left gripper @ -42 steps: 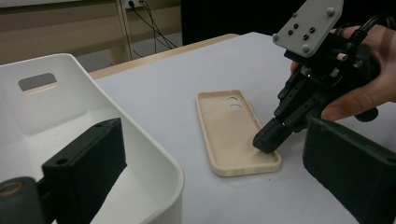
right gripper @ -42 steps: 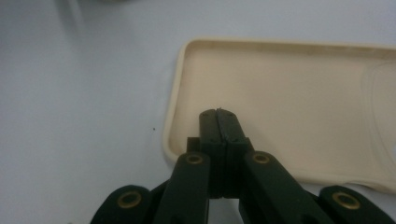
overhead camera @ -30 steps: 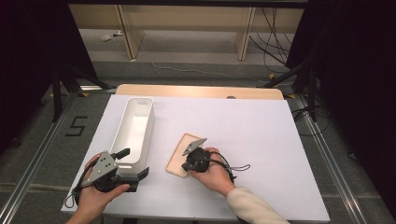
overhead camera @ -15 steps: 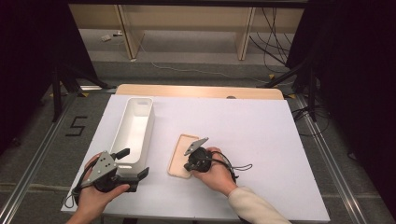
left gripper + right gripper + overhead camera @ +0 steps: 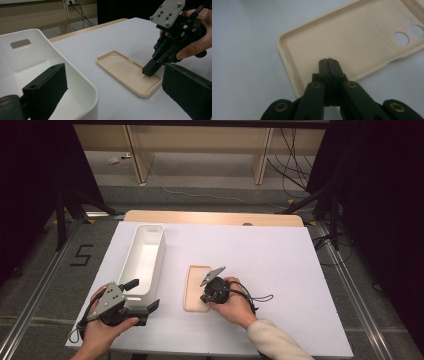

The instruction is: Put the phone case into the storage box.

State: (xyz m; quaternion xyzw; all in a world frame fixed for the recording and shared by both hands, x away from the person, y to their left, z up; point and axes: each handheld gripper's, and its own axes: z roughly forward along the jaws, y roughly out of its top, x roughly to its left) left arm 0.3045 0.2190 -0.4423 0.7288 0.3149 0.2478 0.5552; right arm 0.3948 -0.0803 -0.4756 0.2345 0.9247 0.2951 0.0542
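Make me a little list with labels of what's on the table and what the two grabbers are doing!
table: white top
case: beige phone case, lying open side up, camera holes at the far end
bin: white, long, left of the case
right gripper: shut, tip down on the inside of the case
left gripper: open, near the bin's near end, holding nothing

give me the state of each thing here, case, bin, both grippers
phone case: lying flat on the table, hollow side up, nothing in it
white bin: upright, nothing visible inside
right gripper: jaws shut with nothing between them, tips down over the inside of the case near its end away from the camera holes
left gripper: jaws open, holding nothing, beside the near end of the bin
table: covered by a white sheet
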